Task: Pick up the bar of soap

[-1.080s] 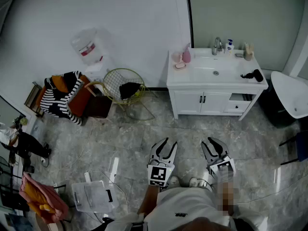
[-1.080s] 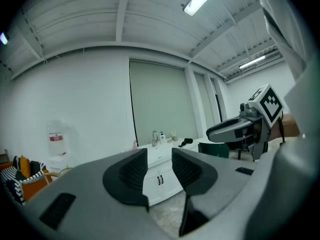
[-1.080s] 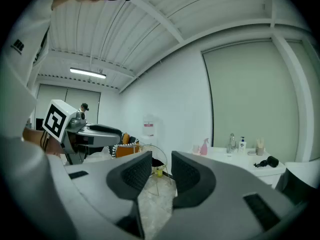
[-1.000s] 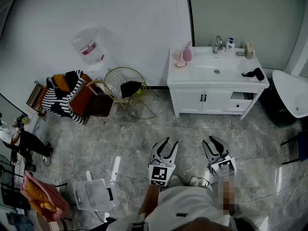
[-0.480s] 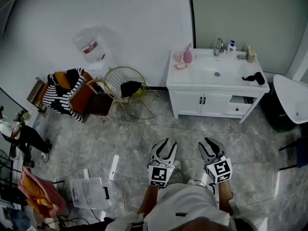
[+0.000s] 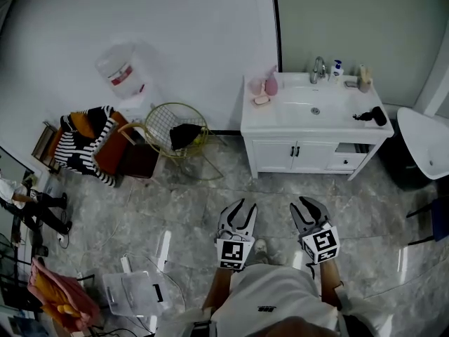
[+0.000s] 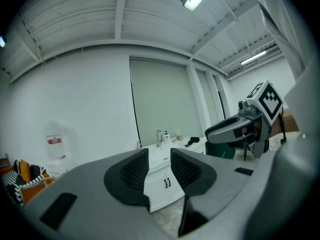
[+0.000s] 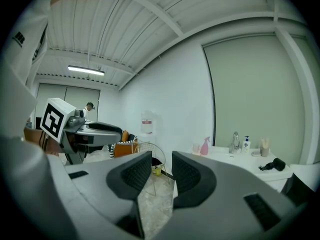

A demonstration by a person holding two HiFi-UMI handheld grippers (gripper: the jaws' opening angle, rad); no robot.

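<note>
Vanity cabinet (image 6: 302,159) white, with small dark handles. Bar of soap (image 6: 262,100) pale peach against the white top; spray bottle (image 6: 271,84) pink; hair dryer (image 6: 372,112) black. Floor (image 6: 182,209) grey, marbled with paler veins. Striped cloth (image 6: 83,146) black-and-white bands, an orange patch at its upper edge; chair (image 6: 116,149) under it rust-brown. Wire basket (image 6: 163,121) yellowish, black cloth (image 6: 184,133) inside. Water jug (image 6: 121,69) clear, red label. Bundle (image 6: 52,290) at lower left pink. Person's shirt (image 6: 270,304) white.
</note>
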